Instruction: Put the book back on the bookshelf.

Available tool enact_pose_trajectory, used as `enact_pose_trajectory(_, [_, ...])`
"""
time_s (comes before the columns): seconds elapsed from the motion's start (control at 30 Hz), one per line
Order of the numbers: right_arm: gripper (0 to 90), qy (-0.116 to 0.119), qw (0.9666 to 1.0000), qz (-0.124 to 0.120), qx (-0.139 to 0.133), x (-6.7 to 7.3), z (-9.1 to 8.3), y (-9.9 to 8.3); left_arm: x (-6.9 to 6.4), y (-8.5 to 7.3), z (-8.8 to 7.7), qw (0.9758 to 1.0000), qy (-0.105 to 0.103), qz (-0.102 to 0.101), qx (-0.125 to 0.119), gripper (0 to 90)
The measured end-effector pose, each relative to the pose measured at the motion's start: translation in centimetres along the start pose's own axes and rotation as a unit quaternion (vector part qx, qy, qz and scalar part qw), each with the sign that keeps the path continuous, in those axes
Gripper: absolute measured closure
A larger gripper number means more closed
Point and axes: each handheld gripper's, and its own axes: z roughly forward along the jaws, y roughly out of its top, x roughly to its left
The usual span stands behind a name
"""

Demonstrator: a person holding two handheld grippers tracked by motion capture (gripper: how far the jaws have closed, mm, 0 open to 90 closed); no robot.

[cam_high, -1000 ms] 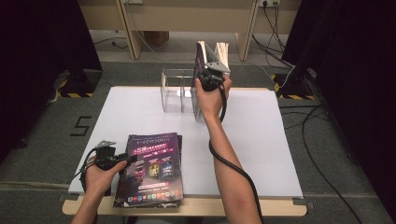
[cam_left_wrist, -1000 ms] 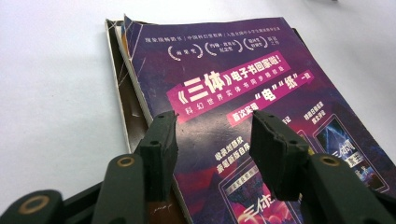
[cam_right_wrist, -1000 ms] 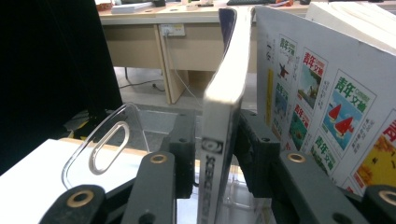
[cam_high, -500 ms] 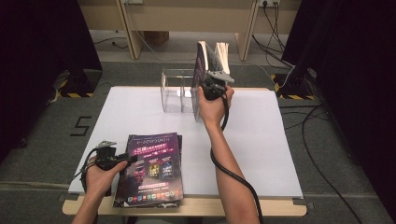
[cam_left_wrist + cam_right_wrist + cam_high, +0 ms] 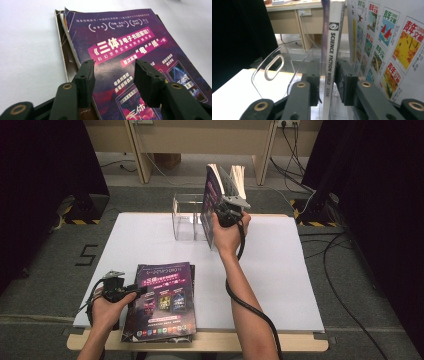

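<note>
The right gripper [image 5: 327, 75], jaws just reopening, straddles an upright purple-covered magazine [image 5: 331, 50] whose white "SCIENCE FICTION WORLD" spine the right gripper view reveals; the left gripper [image 5: 113, 75] hovers wide over the flat purple magazine stack [image 5: 140, 50] at six o'clock.

Counter [image 5: 150, 240]: white top on a pale wood board, whose edge shows along the near side w/ grey brackets at both near corners. Floor [image 5: 45, 285]: grey carpet; a black numeral mark [image 5: 86, 255] lies at 9 o'clock of the counter. Wooden bench frame [image 5: 200, 140] stands at 12 o'clock, beyond the counter, its legs on the floor; wall socket [image 5: 141, 122] on it at approx. 11 o'clock. Black curtains [image 5: 40, 170] hang at 9–10 and 2–3 o'clock. Black-and-yellow striped feet [image 5: 75, 220] sit at the curtain bases, 10 and 2 o'clock. Loose cables [image 5: 345, 305] trail across the floor at 3–4 o'clock.
</note>
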Motion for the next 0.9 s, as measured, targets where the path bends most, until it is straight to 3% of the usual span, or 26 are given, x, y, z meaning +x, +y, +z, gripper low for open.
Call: enact_pose_trajectory(0.9, [66.4, 0.022, 0.9997, 0.006, 0.005, -0.9, -2.2, -0.8, -0.3, 0.0, 0.1, 1.0000, -0.002, -0.007, 0.000, 49.0])
